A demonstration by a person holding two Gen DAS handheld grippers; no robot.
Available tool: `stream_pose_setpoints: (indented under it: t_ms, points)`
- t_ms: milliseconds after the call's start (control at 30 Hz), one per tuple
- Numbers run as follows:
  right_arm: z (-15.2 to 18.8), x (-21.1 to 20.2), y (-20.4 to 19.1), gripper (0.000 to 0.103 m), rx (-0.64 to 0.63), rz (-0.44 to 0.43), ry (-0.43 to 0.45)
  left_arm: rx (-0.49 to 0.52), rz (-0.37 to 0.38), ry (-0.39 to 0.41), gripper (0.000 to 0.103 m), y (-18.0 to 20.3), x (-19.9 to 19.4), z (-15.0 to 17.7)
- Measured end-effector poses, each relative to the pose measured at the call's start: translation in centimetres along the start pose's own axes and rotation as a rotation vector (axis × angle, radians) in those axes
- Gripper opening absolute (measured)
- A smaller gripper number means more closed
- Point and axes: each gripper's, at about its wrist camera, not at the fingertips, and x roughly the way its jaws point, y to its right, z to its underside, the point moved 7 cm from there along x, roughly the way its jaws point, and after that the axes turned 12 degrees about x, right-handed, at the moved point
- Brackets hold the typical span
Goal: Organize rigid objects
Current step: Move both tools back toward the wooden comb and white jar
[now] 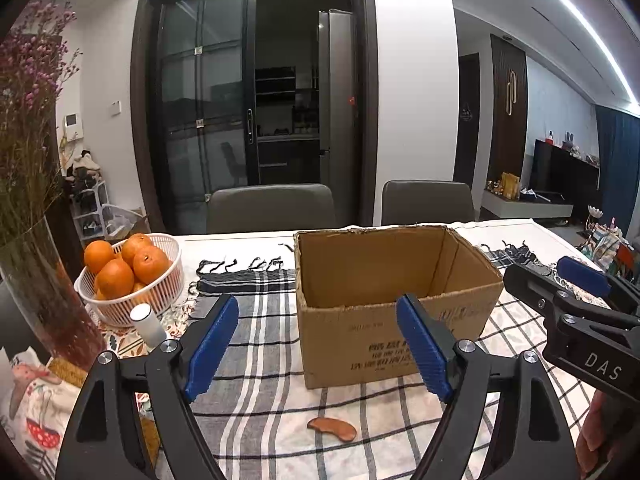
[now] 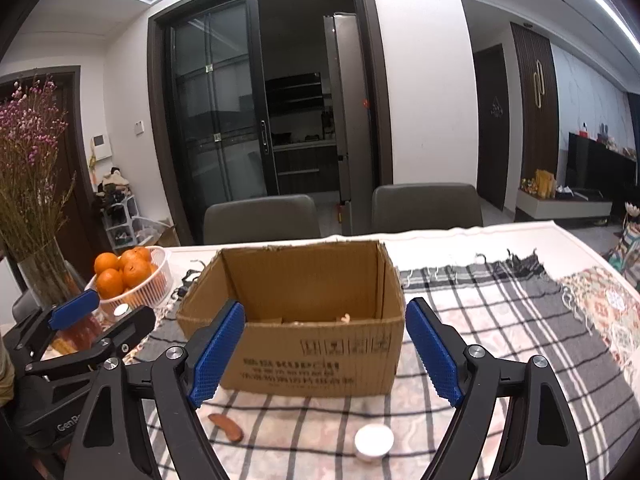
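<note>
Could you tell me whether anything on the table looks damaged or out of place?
The cardboard box has a ragged, torn top rim with no flaps. A brown wooden piece and a white jar lie loose before it.

White walls, dark sliding glass door (image 1: 208, 108), two grey chairs (image 1: 272, 208), ceiling light strip (image 1: 580, 28).

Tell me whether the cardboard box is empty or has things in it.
Not empty: the right wrist view shows a few pale items on the floor of the open-topped cardboard box. What they are cannot be told.
</note>
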Motion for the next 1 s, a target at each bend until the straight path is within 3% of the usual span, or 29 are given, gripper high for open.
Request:
stream_pose_setpoints:
  t_ms: [233, 1000]
  points:
    - [1.5, -0.5, 1.0, 0.084, 0.041, 0.008, -0.019, 0.030, 0.008, 0.005, 0.085, 0.6, -0.8, 1.9]
    - [9.4, 1.3, 5.0, 0.084, 0.098, 0.095, -0.183, 0.089, 0.097, -0.133, 0.085, 3.8, 1.6, 9.2]
